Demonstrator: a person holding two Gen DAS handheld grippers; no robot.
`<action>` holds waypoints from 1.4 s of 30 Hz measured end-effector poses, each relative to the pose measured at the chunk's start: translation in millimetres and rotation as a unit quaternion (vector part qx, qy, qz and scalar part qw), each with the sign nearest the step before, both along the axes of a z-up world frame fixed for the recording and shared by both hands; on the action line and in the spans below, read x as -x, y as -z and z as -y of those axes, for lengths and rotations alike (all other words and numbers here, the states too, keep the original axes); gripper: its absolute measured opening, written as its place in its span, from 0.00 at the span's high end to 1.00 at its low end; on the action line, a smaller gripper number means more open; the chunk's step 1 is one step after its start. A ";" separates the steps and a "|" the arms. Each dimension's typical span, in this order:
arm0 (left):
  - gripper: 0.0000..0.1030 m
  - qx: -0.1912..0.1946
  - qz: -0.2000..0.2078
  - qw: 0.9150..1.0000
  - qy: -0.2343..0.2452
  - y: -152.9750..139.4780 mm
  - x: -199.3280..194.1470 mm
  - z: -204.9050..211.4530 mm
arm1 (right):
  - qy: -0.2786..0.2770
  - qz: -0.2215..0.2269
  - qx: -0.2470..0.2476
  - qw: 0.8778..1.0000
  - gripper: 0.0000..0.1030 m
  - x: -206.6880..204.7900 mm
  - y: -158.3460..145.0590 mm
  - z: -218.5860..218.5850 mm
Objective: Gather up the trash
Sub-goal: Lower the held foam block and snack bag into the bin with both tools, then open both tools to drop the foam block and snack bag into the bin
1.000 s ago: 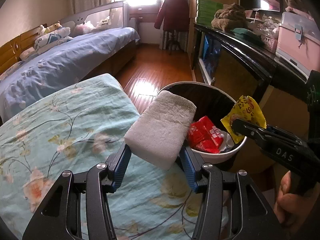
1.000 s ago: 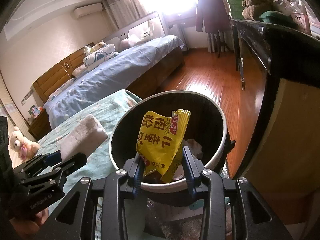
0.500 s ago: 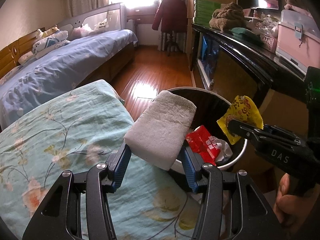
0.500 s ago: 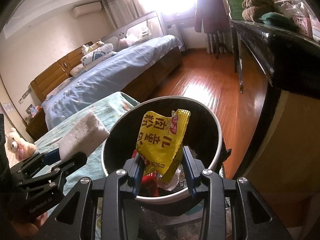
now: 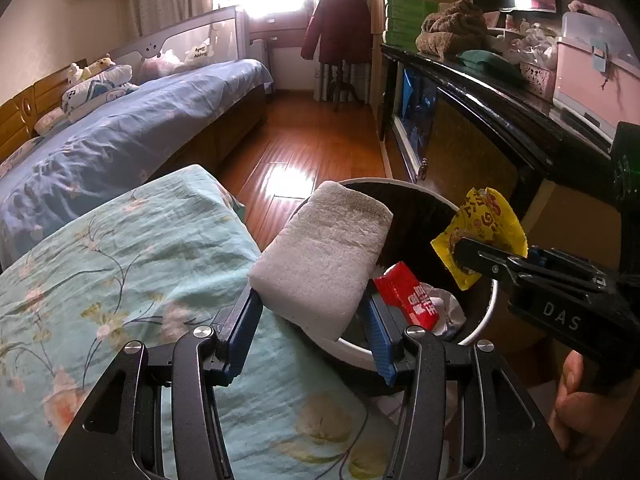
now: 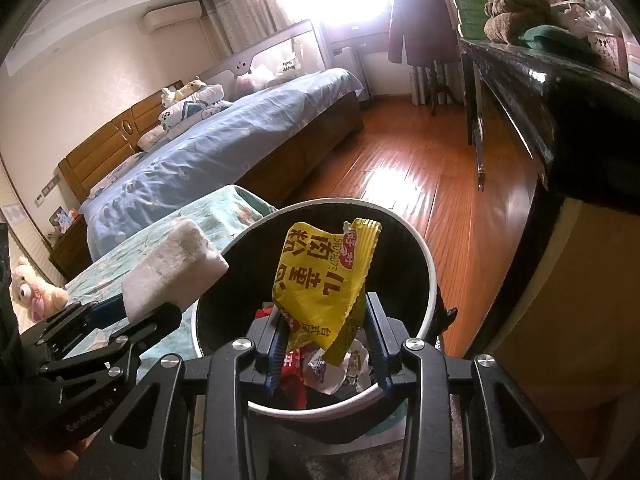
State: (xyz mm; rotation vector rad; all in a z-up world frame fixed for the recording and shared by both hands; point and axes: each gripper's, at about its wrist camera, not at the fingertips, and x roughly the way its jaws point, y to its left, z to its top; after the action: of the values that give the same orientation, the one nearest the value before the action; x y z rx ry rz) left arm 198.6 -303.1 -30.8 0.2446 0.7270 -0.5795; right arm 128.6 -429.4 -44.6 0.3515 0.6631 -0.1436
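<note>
Left gripper (image 5: 312, 320): nearest in the left wrist view, its blue pads pinch the near end of a white foam block from both sides.
White foam block (image 5: 324, 260): held tilted up and away; its near part is over the bedspread edge, its far end reaches over the left rim of the bin.
Right gripper (image 6: 326, 336): its jaws clamp the lower part of a yellow snack wrapper; in the left wrist view it comes in from the right with a hand (image 5: 576, 400) behind it.
Yellow snack wrapper (image 6: 324, 276): crumpled, standing upright from the pads, held over the open bin.
Trash bin (image 6: 430, 276): round, white rim, dark inside, on the floor just right of the bed corner.
Bin contents: a red wrapper (image 5: 408, 296) and crumpled white paper (image 6: 340, 364) lie at the near side of the bottom.
Floral bedspread (image 5: 120, 280): pale green, covers the near bed on the left.
Blue bed (image 6: 224, 148): farther left, with pillows and soft toys at the wooden headboard.
Wooden floor (image 6: 420, 168): runs between the beds and a dark cabinet (image 5: 480, 92) on the right, sunlit patch in the middle.
Far end: a dark red coat (image 5: 336, 26) hangs beside the bright window.
</note>
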 end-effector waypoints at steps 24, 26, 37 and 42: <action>0.52 -0.008 -0.006 1.000 0.005 1.4 -11.7 14.4 | 0.003 -0.015 -0.001 1.000 0.65 -15.7 3.2 7.3; 0.52 -0.009 -0.007 1.000 0.004 2.6 -13.5 15.0 | 0.002 -0.016 0.001 1.000 0.65 -17.4 3.0 6.6; 0.52 -0.011 -0.020 1.000 0.006 6.9 -19.7 16.6 | 0.000 -0.024 0.007 1.000 0.62 -22.7 1.6 3.7; 0.51 -0.014 -0.023 1.000 0.010 7.8 -22.5 17.8 | 0.000 -0.027 0.009 1.000 0.62 -24.2 0.7 3.7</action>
State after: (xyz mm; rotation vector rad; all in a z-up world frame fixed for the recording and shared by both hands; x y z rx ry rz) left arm 221.1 -320.9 -38.5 0.2644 0.7780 -0.5960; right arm 152.8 -433.1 -45.3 0.3318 0.7142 -0.1600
